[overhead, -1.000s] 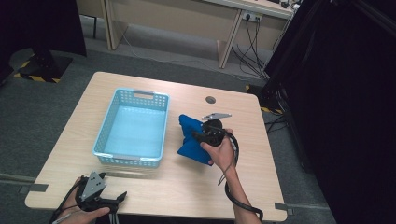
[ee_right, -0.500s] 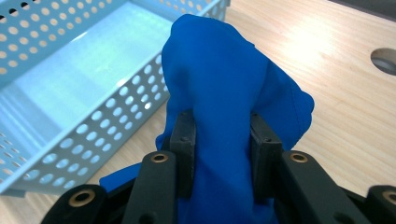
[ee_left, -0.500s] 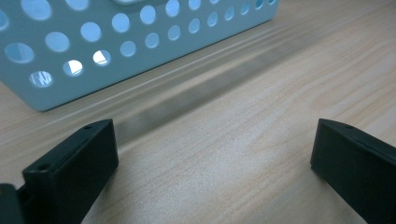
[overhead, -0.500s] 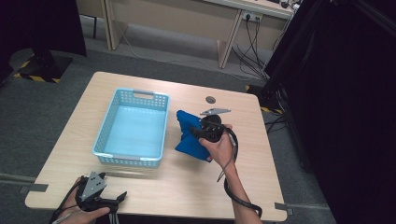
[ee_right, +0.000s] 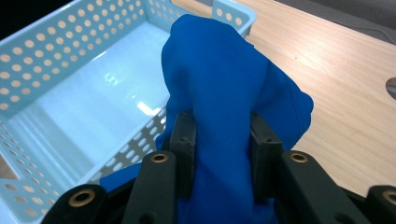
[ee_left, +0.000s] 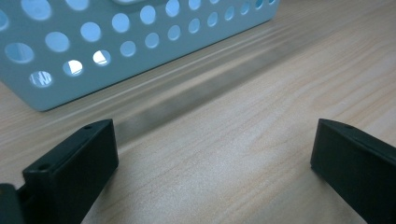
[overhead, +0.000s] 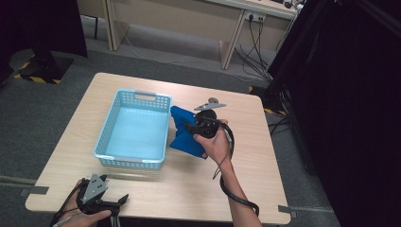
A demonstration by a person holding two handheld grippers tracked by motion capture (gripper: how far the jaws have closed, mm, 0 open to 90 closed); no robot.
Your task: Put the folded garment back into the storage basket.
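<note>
The right gripper is clamped on a bright blue soft cloth. In the right gripper view the two black jaws press a thick fold of the blue cloth between them, and the fabric bulges up above the pads and spills out to both sides. In the high view the cloth sits just beside the long right wall of a light blue perforated plastic basket, at about three o'clock from the basket's middle, with its upper corner close to the rim and its lower part draped down toward the pale wooden counter. Whether the cloth's bottom edge touches the counter cannot be told, since the hand covers it. The right hand wraps the gripper body from five o'clock, and a black cable loops down along the forearm.

The basket has nothing in it; its pale floor reflects light in the right gripper view, where the basket lies at ten o'clock behind the cloth.

The left gripper rests low at the near edge of the counter, at seven o'clock from the basket, held in the left hand. Its jaws stand wide apart with nothing between them: the left gripper view shows bare wood grain between them and the basket's near wall at eleven o'clock, close ahead.
</note>
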